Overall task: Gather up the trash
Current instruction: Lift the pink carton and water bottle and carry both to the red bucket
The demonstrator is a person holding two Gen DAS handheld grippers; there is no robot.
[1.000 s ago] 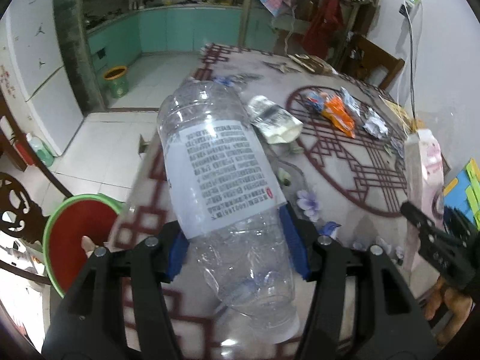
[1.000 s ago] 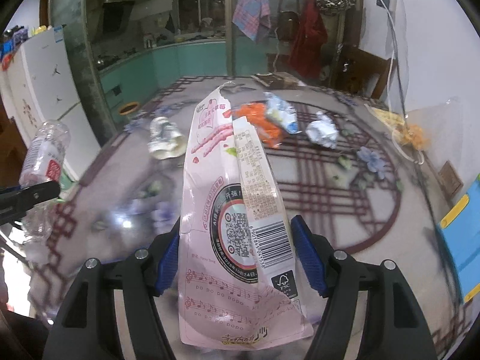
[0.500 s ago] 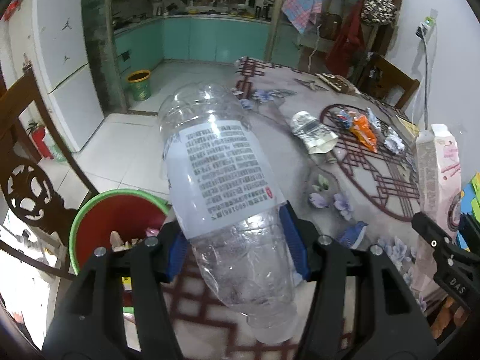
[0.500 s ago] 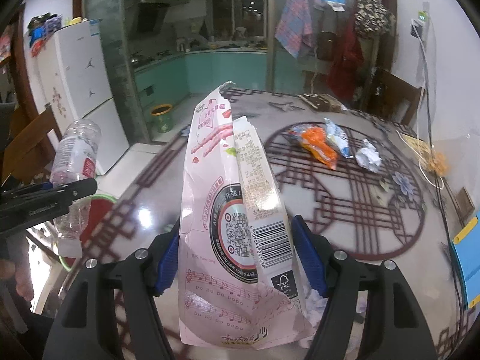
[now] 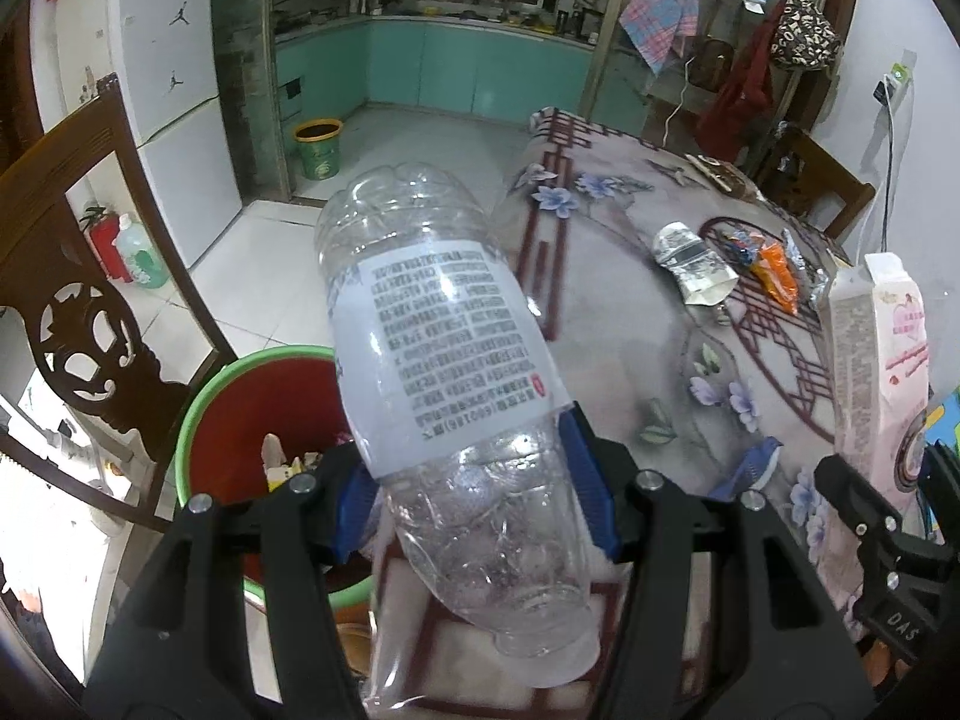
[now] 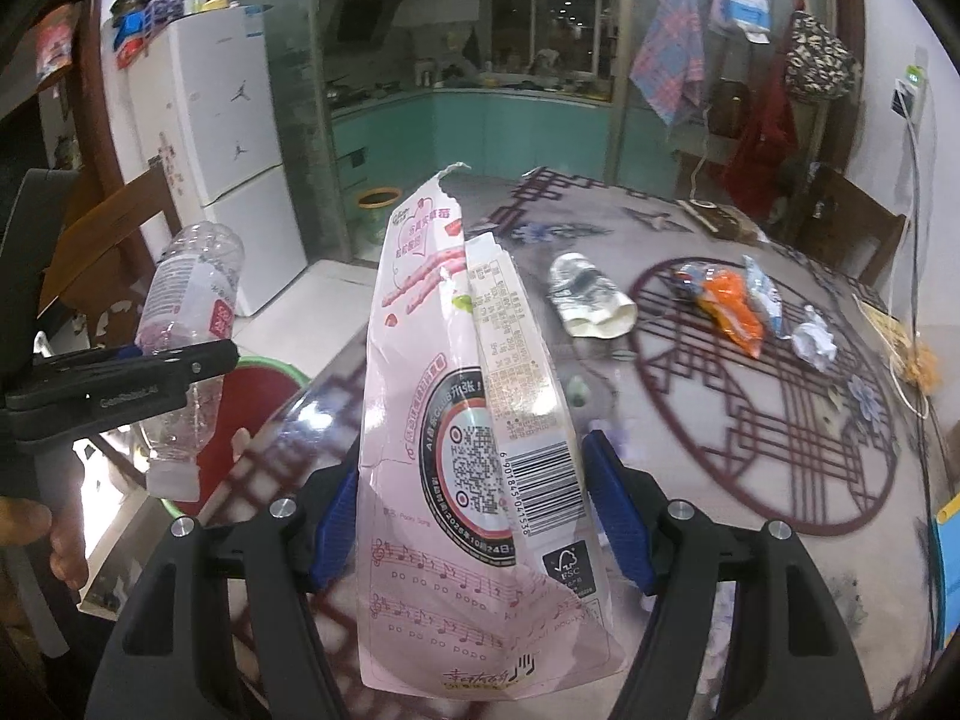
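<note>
My left gripper (image 5: pixel 474 486) is shut on an empty clear plastic bottle (image 5: pixel 444 372) with a white label, held cap-down at the table's left edge, just right of a red bin with a green rim (image 5: pixel 240 420) on the floor. My right gripper (image 6: pixel 474 522) is shut on a flattened pink carton (image 6: pixel 474 432) above the table. The bottle (image 6: pixel 192 312) and left gripper (image 6: pixel 120 384) show at the left of the right wrist view, over the bin (image 6: pixel 264 384). The carton (image 5: pixel 876 372) shows at the right of the left wrist view.
On the patterned round table (image 6: pixel 750 420) lie a crushed silver-white pouch (image 6: pixel 588 300), orange and blue wrappers (image 6: pixel 732 306) and crumpled foil (image 6: pixel 813 342). A dark wooden chair (image 5: pixel 78 276) stands left of the bin. A white fridge (image 5: pixel 174 90) and a yellow bucket (image 5: pixel 318 147) stand beyond.
Both grippers have drawn back and leftward from the table with their loads. The red bin has come into fuller view beside the bottle.
</note>
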